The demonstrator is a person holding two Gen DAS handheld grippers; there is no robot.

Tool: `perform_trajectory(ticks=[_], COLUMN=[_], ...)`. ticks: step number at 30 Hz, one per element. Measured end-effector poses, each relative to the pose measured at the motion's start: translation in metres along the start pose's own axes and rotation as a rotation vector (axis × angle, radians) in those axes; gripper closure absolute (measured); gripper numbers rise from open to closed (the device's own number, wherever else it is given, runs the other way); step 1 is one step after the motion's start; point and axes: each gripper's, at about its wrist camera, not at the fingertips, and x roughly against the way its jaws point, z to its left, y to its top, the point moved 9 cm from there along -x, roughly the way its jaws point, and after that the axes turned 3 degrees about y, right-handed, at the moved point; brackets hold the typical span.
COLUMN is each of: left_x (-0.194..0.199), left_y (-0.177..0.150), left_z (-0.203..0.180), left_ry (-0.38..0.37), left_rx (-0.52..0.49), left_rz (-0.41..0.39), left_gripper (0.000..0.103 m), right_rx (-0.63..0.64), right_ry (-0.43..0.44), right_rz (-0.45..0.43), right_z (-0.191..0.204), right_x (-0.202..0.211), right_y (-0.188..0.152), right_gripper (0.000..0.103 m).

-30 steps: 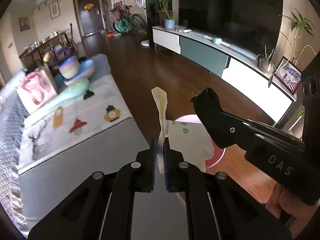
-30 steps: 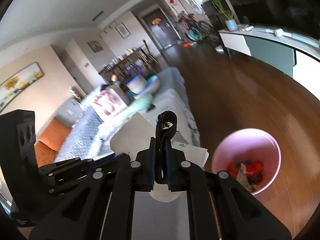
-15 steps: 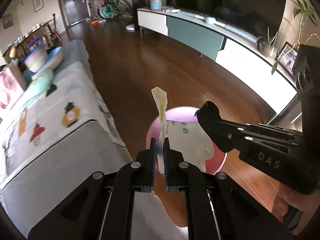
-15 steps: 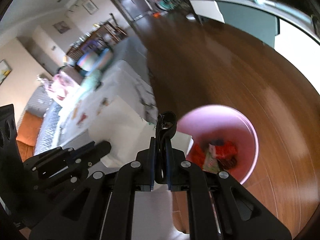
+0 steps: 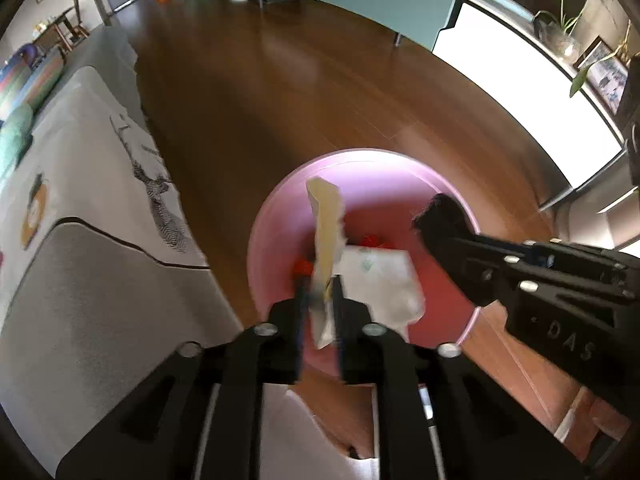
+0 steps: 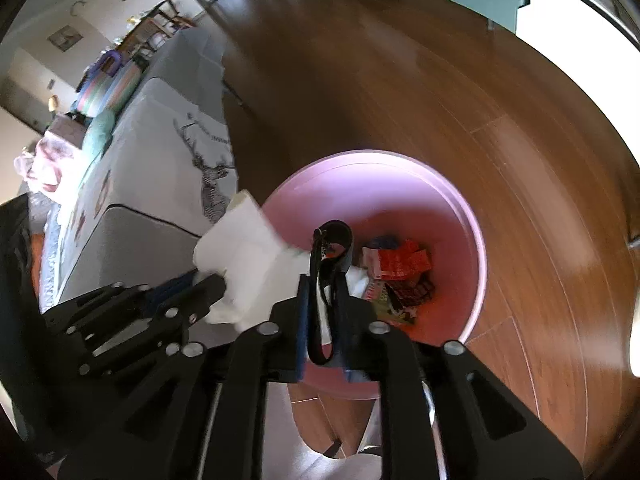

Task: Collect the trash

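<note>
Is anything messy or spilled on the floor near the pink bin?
No spill shows. The wrappers lie inside the pink bin, and the wood floor around it looks bare. The white paper and the black strap hang over the bin.

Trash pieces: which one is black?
The looped strap in the right gripper; the left gripper holds white paper, bin wrappers are red.

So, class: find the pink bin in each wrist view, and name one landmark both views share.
Left wrist: pink bin at centre, beyond the left gripper.
Right wrist: bin right of centre, beyond the right gripper.
Shared landmark: the deer-print cloth on the left.
</note>
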Motion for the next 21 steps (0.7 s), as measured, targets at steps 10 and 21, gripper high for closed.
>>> perform_trajectory(ticks=[10,21], left_x=[0.128,0.383], left_y=[-0.046,-0.171], left_z=[0.030,0.101], left_ry=[0.040,0.153], left_rx=[0.064,0.276], left_rz=[-0.100,-0.358], left_gripper=[0.037,0.014], right_rx=[0.052,0.173], right_ry=[-0.031,0.147], right_rz=[-0.152,-0.271], right_z=[0.034,0.204], right_x=[0.090,0.244], right_y=[-0.020,-0.132], right_gripper=[0.035,0.005])
